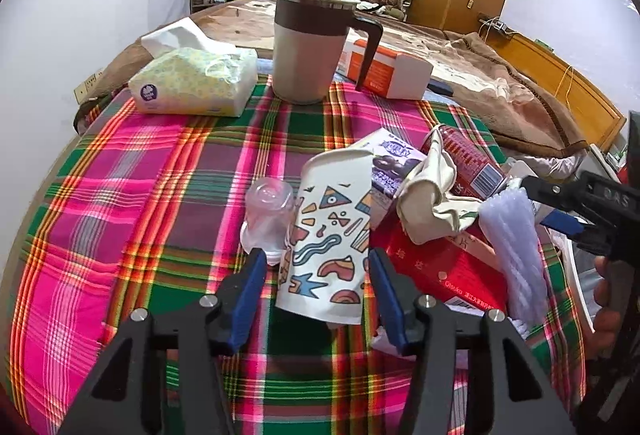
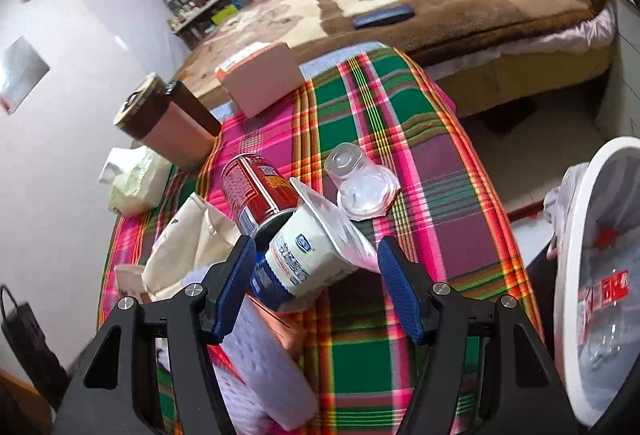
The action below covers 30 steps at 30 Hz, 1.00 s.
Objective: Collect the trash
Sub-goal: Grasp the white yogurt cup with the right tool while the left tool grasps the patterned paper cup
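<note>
A: Left wrist view. Left tool wide open, gripping nothing. The crushed patterned paper cup lies flat between the blue pads, base end toward the camera, mouth pointing away; long axis runs roughly along the fingers. Gaps show on both sides, so no contact that I can see.

B: And the right?

A: Right wrist view: right tool also spread wide, nothing clamped. A white yogurt cup lies tipped between its pads, foil lid peeled up toward the right finger. It sits closer to the left pad; whether it touches, I cannot tell.

B: Which goes first?

A: Judgement only: each tool already straddles its own piece, so closing is the next call for either one. The bin with its plastic liner stands off the worktop's edge on the right tool's side, so that arm is nearer to it.

B: Obstructions?

A: Clear plastic cup lies just beside the paper cup, near the left pad; could get pinched along. Red can and cream cloth bag crowd the yogurt cup. Mug, tissue pack and orange-and-white box stand well apart, at the far edge of the plaid worktop.
</note>
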Motion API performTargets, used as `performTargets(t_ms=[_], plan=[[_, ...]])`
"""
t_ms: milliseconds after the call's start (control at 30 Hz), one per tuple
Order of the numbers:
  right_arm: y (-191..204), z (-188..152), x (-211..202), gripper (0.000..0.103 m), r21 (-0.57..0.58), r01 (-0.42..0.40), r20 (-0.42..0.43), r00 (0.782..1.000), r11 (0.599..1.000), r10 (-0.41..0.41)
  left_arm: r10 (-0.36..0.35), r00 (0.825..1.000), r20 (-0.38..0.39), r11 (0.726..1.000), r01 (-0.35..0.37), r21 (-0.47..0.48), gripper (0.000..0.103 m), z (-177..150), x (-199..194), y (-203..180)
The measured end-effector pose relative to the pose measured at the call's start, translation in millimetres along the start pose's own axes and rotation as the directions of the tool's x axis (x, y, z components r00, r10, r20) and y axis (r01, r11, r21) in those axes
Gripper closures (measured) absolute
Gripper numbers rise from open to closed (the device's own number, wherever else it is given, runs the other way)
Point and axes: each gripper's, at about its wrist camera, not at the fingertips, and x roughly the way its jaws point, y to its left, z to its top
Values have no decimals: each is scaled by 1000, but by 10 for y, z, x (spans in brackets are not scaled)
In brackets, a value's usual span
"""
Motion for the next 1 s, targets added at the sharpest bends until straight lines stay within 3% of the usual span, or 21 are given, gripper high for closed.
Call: performTargets(t_ms=[200,367,500,833,1000], plan=[[89,18,153,38,-9,63,-39,997,998,-64,18,1000,-20,999,-18,-32,48,6,64,58],[30,-16,114,38,-31,34,-36,999,999,-35,-2,1000,-9,999,2,-40,49,-13,56,72],[55,-60,71,39,-80,35,-11,999,996,-36,-26,1000,-2,1000,26,-18,60,-13,16,23],[35,-93,-57,52,-156,-9,11,1000,988,11,-55,998,18,998,56,-43,70,-65,-88,27],[-25,-107,-122,53,-180,-47,-15,999,983,45,-53,998,-20,998,53,-31,71,-108,-104,-25]])
